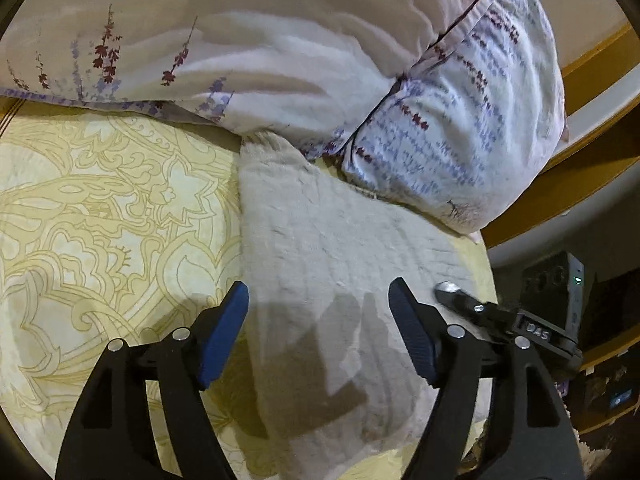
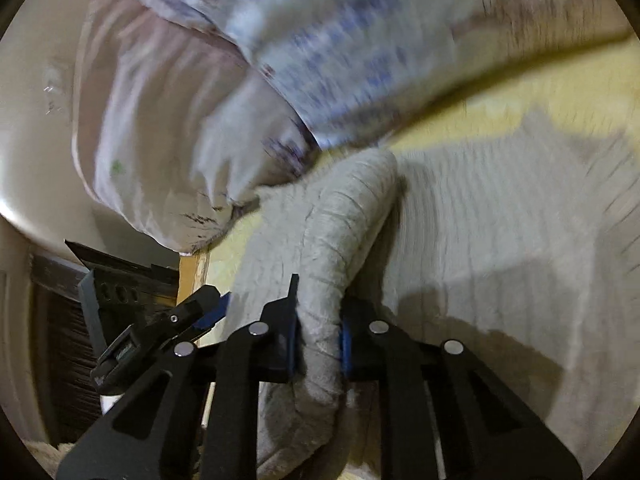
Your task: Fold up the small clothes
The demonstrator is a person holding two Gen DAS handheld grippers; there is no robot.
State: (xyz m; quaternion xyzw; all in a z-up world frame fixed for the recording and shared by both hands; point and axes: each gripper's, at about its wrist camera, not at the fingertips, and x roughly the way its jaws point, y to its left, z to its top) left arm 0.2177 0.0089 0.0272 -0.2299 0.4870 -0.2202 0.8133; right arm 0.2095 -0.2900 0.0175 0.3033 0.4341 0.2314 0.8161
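Observation:
A pale grey fuzzy garment (image 1: 332,248) lies flat on the yellow patterned bedsheet (image 1: 100,208), its far end against the pillows. My left gripper (image 1: 318,312) is open and empty, hovering over the garment's near part. My right gripper (image 2: 319,346) is shut on a bunched fold of the same grey garment (image 2: 340,240) and lifts it off the bed; the rest of the cloth (image 2: 500,220) lies spread to the right. The right gripper also shows in the left wrist view (image 1: 448,289) at the garment's right edge.
Two flowered pillows (image 1: 280,52) (image 1: 460,120) lie along the far side, over the garment's end. The wooden bed frame (image 1: 592,76) and bed edge are at the right. Dark furniture (image 2: 116,292) stands beside the bed.

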